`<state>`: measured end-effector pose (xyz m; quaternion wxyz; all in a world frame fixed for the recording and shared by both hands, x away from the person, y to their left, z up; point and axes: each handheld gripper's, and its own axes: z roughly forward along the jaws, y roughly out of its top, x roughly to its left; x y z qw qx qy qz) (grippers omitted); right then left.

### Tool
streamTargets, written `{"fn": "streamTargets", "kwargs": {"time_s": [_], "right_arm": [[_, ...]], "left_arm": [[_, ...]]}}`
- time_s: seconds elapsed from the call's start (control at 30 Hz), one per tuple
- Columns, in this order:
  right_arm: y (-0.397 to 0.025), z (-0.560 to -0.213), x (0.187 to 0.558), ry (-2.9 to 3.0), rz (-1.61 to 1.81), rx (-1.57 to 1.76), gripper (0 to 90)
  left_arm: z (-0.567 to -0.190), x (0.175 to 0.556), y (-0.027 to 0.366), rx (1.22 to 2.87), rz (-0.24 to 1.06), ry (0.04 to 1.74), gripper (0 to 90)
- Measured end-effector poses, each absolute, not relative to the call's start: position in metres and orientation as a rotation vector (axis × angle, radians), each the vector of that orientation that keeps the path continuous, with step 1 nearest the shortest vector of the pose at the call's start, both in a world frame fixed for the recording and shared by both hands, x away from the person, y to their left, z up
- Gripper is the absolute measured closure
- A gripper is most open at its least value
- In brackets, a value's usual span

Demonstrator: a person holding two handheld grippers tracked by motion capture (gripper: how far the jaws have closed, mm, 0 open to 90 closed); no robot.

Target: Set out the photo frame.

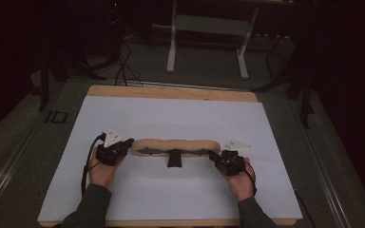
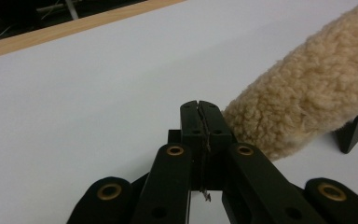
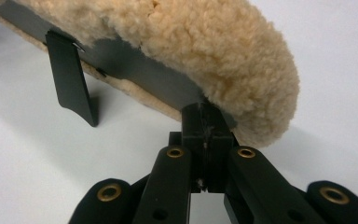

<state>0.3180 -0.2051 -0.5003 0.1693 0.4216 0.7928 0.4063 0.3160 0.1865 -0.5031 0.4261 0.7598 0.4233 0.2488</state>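
Fleece pad: tan and woolly, a long fleece pad (image 1: 177,144) lies crosswise on the white sheet between your two hands, its near edge lined with a dark strip (image 3: 135,65)
Dark tab: a black tab (image 1: 174,158) hangs from the middle of that strip and points toward you; in your right gripper view the same tab (image 3: 72,79) stands with its tip on the sheet
Left gripper: your left gripper (image 1: 123,145) sits at the pad's left end; in its own view the left gripper (image 2: 200,116) has its jaws pressed together, tips just beside the rounded fleece end (image 2: 307,93), and you cannot tell from the frames whether anything is pinched between them
Right gripper: your right gripper (image 1: 215,156) is at the pad's right end; in its own view the right gripper (image 3: 204,116) has its jaws together and their tips reach the dark strip under the fleece (image 3: 205,51), though whether they actually clamp the strip you cannot tell
Hands: your left hand (image 1: 100,172) and right hand (image 1: 240,183) come in from the near edge, each behind its gripper
Surface: white sheet (image 1: 171,114) over a wooden table (image 1: 171,92), whose bare wood shows along the far edge
Background: dark floor with a pale metal stand (image 1: 209,33) beyond the table
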Motion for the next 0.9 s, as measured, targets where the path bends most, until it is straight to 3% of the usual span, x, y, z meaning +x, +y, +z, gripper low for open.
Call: {"fn": "streamTargets", "kwargs": {"time_s": [0.9], "right_arm": [[-0.194, -0.499, 0.322, 2.241, 1.179, 1.205, 89.6]], "left_arm": [[-0.502, 0.299, 0.181, 1.923, 0.626, 1.030, 90.0]]}}
